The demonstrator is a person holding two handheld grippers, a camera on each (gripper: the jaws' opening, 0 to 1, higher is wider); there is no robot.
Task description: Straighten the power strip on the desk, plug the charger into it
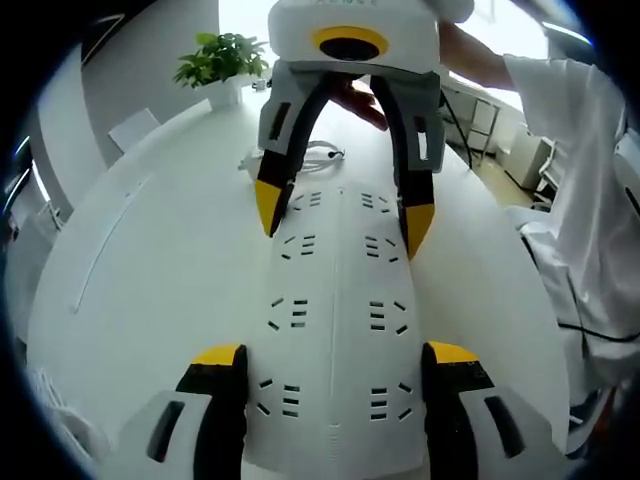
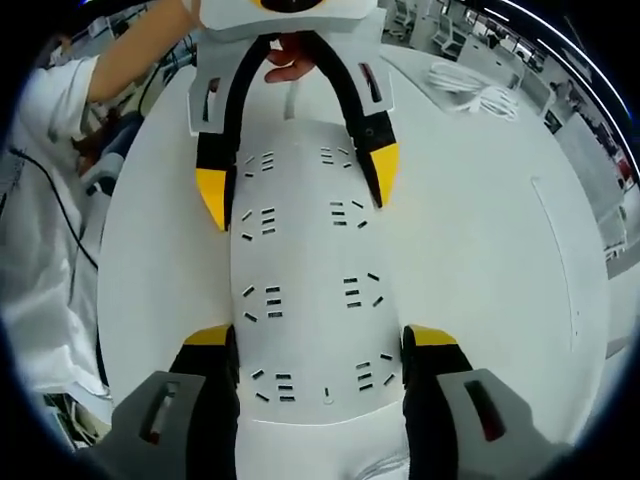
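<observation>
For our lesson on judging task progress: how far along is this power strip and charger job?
Done: nothing visibly finished. In hand: both grippers, left and right, straddle opposite ends of the long white power strip on the white desk, apparently straightening it. Left: plugging in; every visible socket is empty, and a coiled white cable lies apart.

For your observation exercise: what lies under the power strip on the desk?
The power strip lies flat on the white desk, with the left gripper and right gripper straddling its ends. Anything beneath the strip is covered.
</observation>
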